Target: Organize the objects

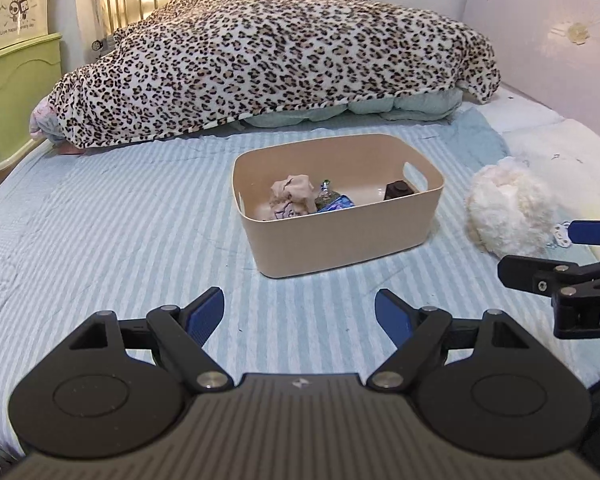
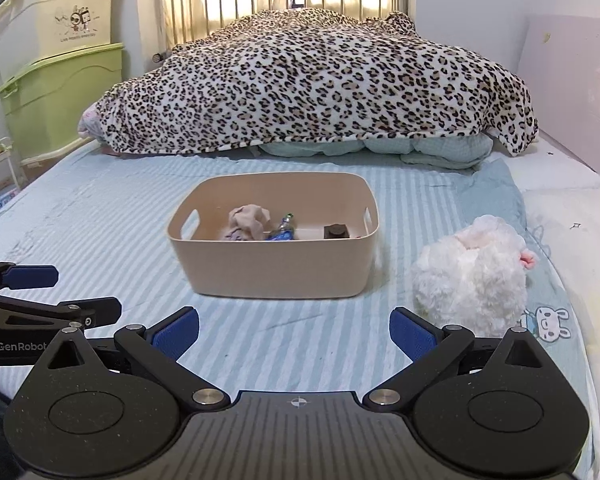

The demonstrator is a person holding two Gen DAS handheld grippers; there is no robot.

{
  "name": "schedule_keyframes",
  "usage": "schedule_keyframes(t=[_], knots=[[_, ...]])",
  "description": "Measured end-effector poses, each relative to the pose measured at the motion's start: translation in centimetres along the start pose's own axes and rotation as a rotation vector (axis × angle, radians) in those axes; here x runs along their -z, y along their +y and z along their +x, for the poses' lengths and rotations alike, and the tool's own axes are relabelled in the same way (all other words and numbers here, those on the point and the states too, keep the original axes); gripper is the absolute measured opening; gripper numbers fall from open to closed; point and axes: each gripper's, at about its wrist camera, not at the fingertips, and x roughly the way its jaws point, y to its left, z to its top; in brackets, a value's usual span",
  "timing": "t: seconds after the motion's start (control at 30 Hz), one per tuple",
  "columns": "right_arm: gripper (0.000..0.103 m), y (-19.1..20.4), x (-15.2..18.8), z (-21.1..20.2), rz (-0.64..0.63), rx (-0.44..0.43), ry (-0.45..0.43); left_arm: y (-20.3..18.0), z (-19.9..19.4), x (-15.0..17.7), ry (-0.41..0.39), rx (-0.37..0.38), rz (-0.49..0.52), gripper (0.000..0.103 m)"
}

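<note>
Both the left gripper (image 1: 299,312) and right gripper (image 2: 294,330) hover spread and empty; the white plush toy (image 2: 470,276) beside the beige bin (image 2: 274,256), toward the bed's right edge, looks next to grab

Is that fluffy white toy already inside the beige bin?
No, the fluffy white toy lies on the striped bedsheet to the right of the beige bin, outside its wall.
</note>
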Motion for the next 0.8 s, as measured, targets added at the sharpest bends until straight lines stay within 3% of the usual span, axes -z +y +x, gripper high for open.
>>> schedule_keyframes(t=[0.8], knots=[[0.103, 2.2, 2.8, -5.0, -0.013, -0.036, -0.007, -0.6, -5.1, 2.9, -0.036, 0.075, -0.043, 0.083]])
